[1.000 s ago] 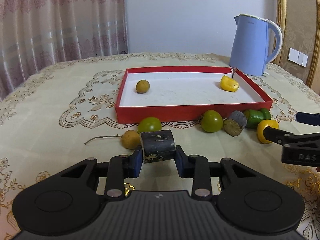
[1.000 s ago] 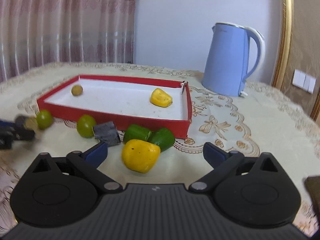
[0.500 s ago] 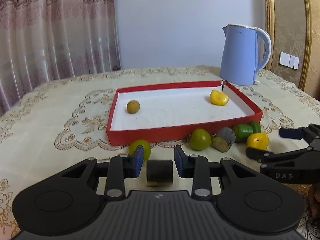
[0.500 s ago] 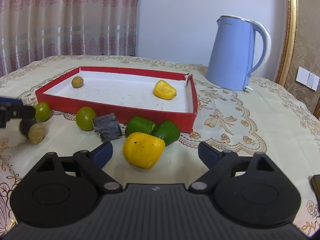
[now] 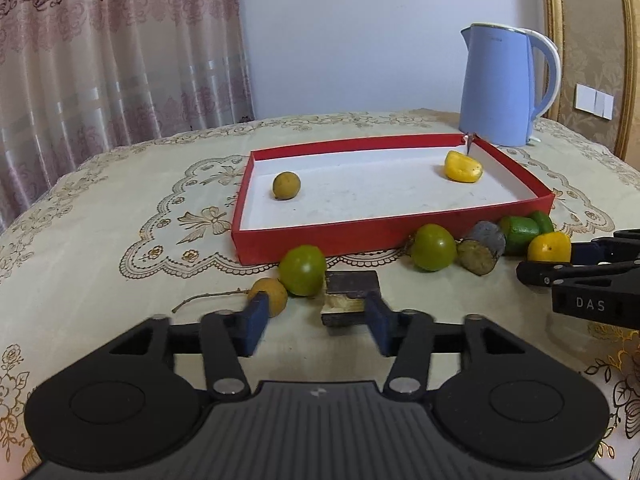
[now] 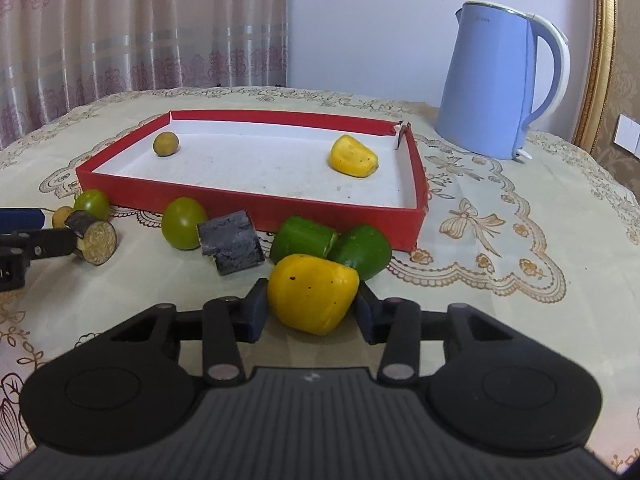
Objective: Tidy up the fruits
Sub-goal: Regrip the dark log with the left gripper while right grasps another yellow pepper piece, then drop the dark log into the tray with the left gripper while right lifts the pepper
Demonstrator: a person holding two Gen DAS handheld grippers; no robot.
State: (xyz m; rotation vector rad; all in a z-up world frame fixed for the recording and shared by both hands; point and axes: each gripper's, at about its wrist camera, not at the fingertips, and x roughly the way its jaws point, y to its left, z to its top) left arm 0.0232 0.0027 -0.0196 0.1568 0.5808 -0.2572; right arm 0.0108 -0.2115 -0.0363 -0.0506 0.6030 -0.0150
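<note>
In the left wrist view my left gripper (image 5: pixel 315 308) has its jaws opening. A dark eggplant piece (image 5: pixel 350 296) lies on the tablecloth against its right finger, and the left finger stands clear of it. In the right wrist view my right gripper (image 6: pixel 311 296) is closing, with both pads against a yellow pepper piece (image 6: pixel 312 292) on the cloth. The red tray (image 5: pixel 400 232) holds a small round brownish fruit (image 5: pixel 286 185) and another yellow piece (image 5: pixel 463 166).
Along the tray's front lie two green round fruits (image 5: pixel 303 270) (image 5: pixel 434 247), a stemmed longan (image 5: pixel 276 300), a second eggplant piece (image 6: pixel 232 246) and green pepper pieces (image 6: pixel 332 242). A blue kettle (image 6: pixel 496 88) stands behind the tray at the right.
The left jaws have spread and let go of the eggplant piece, which now rests on the cloth. The right jaws have closed in from wide apart onto the yellow pepper piece.
</note>
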